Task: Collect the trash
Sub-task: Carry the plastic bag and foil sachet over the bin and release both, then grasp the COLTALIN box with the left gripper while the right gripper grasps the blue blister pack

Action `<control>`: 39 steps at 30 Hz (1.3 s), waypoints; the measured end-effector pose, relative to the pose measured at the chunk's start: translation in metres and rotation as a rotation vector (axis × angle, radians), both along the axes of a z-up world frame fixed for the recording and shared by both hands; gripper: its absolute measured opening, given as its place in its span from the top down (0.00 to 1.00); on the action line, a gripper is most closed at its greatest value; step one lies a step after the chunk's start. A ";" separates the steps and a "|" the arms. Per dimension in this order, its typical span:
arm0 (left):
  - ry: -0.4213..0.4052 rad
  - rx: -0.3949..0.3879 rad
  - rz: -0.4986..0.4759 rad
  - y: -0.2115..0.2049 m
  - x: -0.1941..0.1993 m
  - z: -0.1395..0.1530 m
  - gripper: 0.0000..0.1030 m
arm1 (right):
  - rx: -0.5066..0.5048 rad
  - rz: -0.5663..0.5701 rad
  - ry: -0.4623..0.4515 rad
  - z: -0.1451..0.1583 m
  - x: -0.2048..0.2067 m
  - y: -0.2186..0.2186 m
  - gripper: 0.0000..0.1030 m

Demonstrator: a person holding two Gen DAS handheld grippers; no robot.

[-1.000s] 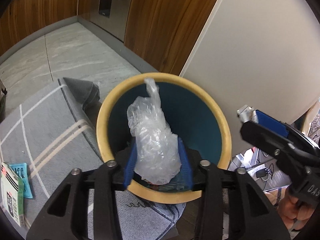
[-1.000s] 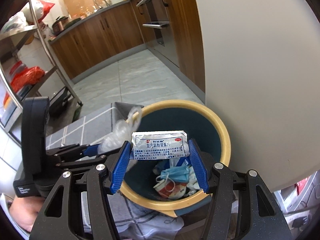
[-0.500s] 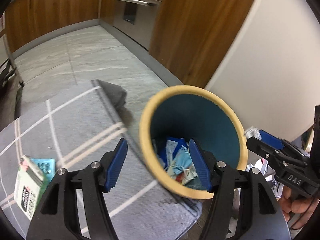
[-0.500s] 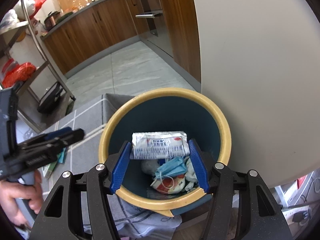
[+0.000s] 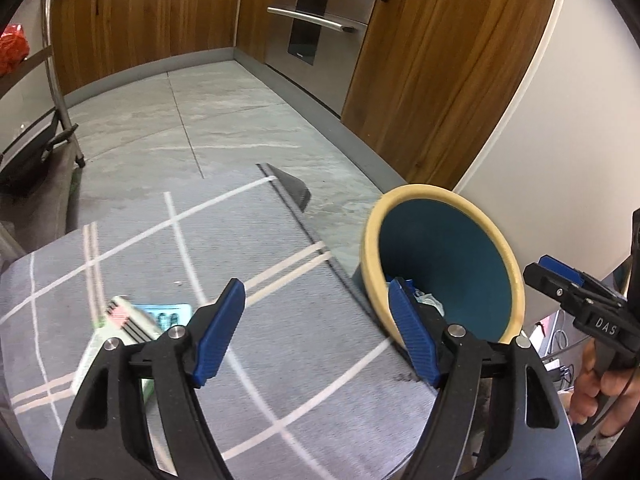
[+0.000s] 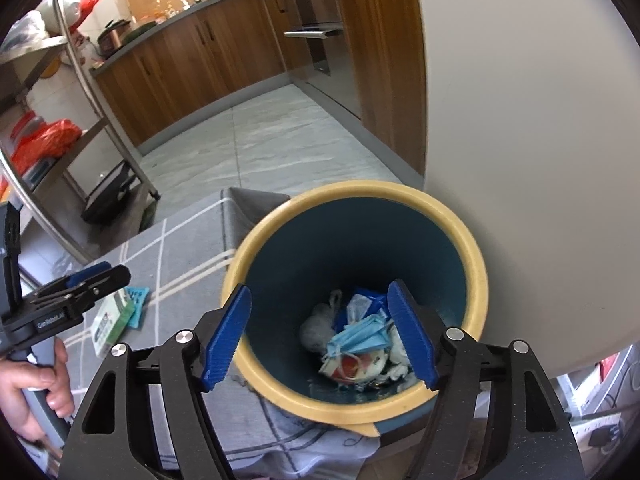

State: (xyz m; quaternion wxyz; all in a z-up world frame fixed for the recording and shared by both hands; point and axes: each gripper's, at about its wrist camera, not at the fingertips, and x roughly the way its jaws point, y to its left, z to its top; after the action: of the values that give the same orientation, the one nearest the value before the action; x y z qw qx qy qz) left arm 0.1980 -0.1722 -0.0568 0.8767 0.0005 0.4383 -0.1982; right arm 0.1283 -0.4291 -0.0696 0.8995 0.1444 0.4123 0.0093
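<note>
A blue bin with a yellow rim point(image 6: 476, 264) stands by the edge of a grey checked mat point(image 5: 280, 360). Inside lie a blue face mask point(image 6: 360, 336), a crumpled clear plastic bag point(image 6: 316, 328) and other wrappers. My right gripper point(image 6: 319, 286) hangs over the bin mouth, its jaws opening with nothing between them. My left gripper point(image 5: 315, 284) is over the mat to the left of the bin point(image 5: 440, 264), its jaws also opening and empty. On the mat lie a white-and-green box point(image 5: 120, 320) and a blue blister pack point(image 5: 168, 314).
A white wall panel point(image 6: 520, 120) rises right behind the bin. Wooden cabinets point(image 5: 160, 20) and a steel oven point(image 5: 312, 28) line the far side of the tiled floor. A metal rack point(image 6: 60, 120) stands at the left. Cables point(image 6: 600, 420) lie at the lower right.
The left gripper let the plastic bag fall into the bin, opened and swung left over the mat. The right gripper released the white sachet into the bin and opened wider.
</note>
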 end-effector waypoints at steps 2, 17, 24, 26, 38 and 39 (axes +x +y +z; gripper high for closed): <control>-0.011 0.011 0.002 0.007 -0.004 0.001 0.25 | -0.001 0.013 -0.005 0.002 0.000 0.007 0.27; -0.016 0.116 0.084 0.103 -0.027 -0.012 0.14 | 0.009 0.105 -0.009 0.006 0.004 0.052 0.26; 0.034 0.184 0.071 0.137 -0.024 -0.035 0.10 | 0.005 0.143 -0.001 0.006 0.009 0.076 0.26; 0.043 0.209 0.054 0.141 -0.021 -0.043 0.09 | 0.004 0.157 0.003 0.005 0.012 0.082 0.26; 0.127 0.264 -0.036 0.152 0.004 -0.087 0.07 | -0.035 0.235 0.038 -0.006 0.017 0.126 0.26; 0.134 0.257 -0.042 0.152 0.007 -0.089 0.07 | -0.038 0.239 0.042 -0.007 0.017 0.128 0.26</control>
State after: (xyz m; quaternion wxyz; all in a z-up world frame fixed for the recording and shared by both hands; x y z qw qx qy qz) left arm 0.2052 -0.0200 -0.1462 0.8338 0.1088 0.5174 -0.1585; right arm 0.1455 -0.3015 -0.0770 0.8857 0.0773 0.4455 0.1055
